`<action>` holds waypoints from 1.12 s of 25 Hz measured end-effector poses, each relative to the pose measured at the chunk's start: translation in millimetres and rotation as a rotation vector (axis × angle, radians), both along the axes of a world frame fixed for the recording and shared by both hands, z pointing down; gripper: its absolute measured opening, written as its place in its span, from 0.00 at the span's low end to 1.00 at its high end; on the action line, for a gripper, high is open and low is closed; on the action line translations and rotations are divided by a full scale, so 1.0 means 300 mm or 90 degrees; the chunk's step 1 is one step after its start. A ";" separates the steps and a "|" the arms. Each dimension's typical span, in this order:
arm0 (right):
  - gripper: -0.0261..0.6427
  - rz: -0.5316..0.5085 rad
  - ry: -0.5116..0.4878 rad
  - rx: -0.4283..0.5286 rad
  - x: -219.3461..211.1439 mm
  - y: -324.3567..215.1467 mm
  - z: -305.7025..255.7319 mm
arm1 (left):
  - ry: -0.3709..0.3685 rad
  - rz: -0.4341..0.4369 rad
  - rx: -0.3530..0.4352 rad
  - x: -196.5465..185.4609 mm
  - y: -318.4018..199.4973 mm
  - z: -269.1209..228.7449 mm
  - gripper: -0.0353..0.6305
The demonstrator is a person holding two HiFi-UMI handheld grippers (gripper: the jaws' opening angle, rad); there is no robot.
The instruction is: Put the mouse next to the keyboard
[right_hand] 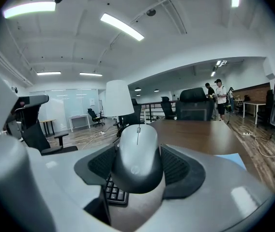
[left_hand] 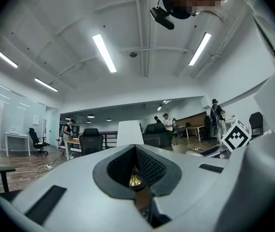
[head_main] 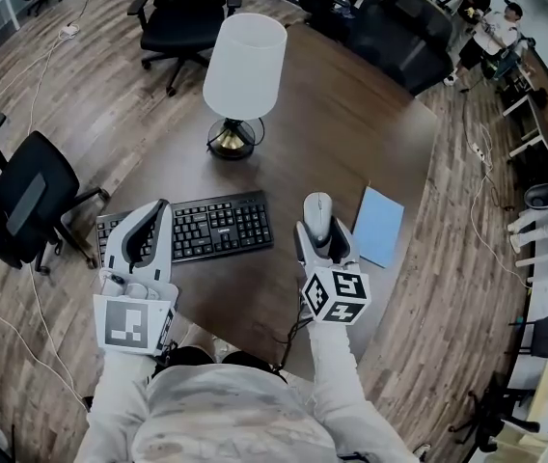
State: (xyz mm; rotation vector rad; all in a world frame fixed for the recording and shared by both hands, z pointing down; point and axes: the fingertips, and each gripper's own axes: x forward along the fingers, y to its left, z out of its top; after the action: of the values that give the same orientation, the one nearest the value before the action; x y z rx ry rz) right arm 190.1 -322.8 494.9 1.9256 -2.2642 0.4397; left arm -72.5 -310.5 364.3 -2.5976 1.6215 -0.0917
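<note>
the right hand-held gripper [head_main: 319, 232] is clenched on the grey mouse [head_main: 318, 209], one jaw on each of its long sides. in the right gripper view the mouse [right_hand: 137, 154] fills the space between the dark pads, its scroll wheel pointing away from the camera. a few keys of the black keyboard [right_hand: 115, 192] show under its near edge. whether the mouse touches the brown surface [head_main: 351, 123] cannot be told.

in the head view the mouse sits at 3 o'clock of the keyboard [head_main: 197, 226], near its right end and apart from it. a light blue sheet [head_main: 379, 226] lies flat at 3 o'clock of the mouse, near the surface's edge.

the left hand-held gripper [head_main: 159, 210] is over the keyboard's left end. its jaws are clenched together with nothing between them. in the left gripper view the pads [left_hand: 149, 167] meet along a centre line, and only a small brass part shows through the notch below.

a lamp with a white shade [head_main: 244, 66] stands at 12 o'clock of the keyboard. black office chairs [head_main: 31, 193] stand on the wooden floor at 9 o'clock of the surface.
</note>
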 end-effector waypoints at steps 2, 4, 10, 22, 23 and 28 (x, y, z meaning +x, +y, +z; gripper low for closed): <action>0.50 0.000 0.003 -0.015 0.001 -0.012 0.035 | -0.001 0.000 -0.003 -0.003 -0.010 0.008 0.06; 0.50 0.000 0.005 -0.031 0.002 -0.025 0.069 | -0.001 0.000 -0.006 -0.007 -0.020 0.015 0.06; 0.50 0.005 0.008 -0.073 0.013 -0.058 0.167 | -0.003 -0.004 -0.018 -0.020 -0.051 0.042 0.06; 0.50 0.006 0.025 -0.150 0.026 -0.113 0.337 | -0.010 -0.017 -0.039 -0.050 -0.111 0.087 0.06; 0.50 0.006 0.026 -0.156 0.027 -0.117 0.348 | -0.011 -0.018 -0.040 -0.051 -0.116 0.089 0.06; 0.50 0.006 0.025 -0.184 0.026 -0.136 0.402 | -0.012 -0.020 -0.047 -0.058 -0.137 0.104 0.06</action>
State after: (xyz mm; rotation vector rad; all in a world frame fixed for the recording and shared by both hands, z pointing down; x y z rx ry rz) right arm 198.0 -363.5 615.5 1.7836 -2.0373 0.6822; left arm -89.9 -351.8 395.4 -2.6156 1.6849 -0.1802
